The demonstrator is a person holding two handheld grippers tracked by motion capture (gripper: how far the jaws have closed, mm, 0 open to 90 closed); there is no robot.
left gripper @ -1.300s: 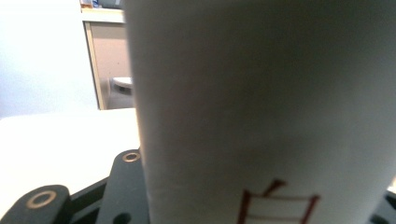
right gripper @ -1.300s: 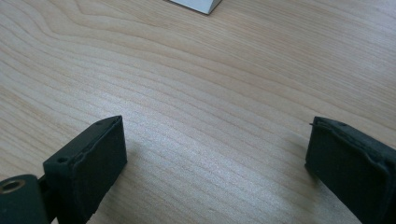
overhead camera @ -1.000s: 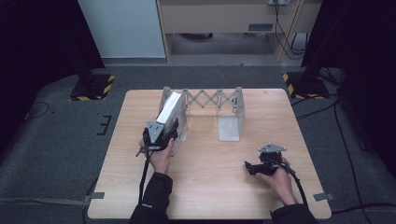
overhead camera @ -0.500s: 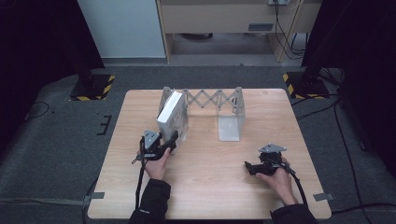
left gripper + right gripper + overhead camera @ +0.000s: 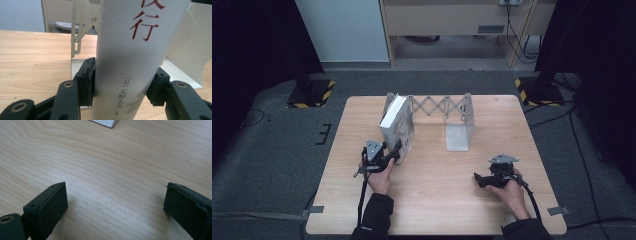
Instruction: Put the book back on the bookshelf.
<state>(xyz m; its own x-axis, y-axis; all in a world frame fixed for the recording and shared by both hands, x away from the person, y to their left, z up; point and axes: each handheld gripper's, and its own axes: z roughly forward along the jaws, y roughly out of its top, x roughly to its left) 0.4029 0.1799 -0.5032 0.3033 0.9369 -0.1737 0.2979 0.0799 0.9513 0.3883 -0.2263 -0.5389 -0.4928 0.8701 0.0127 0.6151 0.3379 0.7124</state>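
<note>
A white book with red and black characters on its spine stands leaning in the left end of a white folding rack. My left gripper reaches its lower spine from the near side. Both pads lie against the spine, and the jaws have just been closing with the book between them. My right gripper rests low at the near right of the table and points left. Its jaws stand wide open over bare wood.
The wooden table is bare in front of the rack. The rack's right end plate stands upright mid-table, with its scissor links behind the book. Dark floor, cables and a cabinet lie beyond the far edge.
My left hand has sunk a little and drawn back toward the near edge, staying at the book's lower end. The right hand has not moved.
</note>
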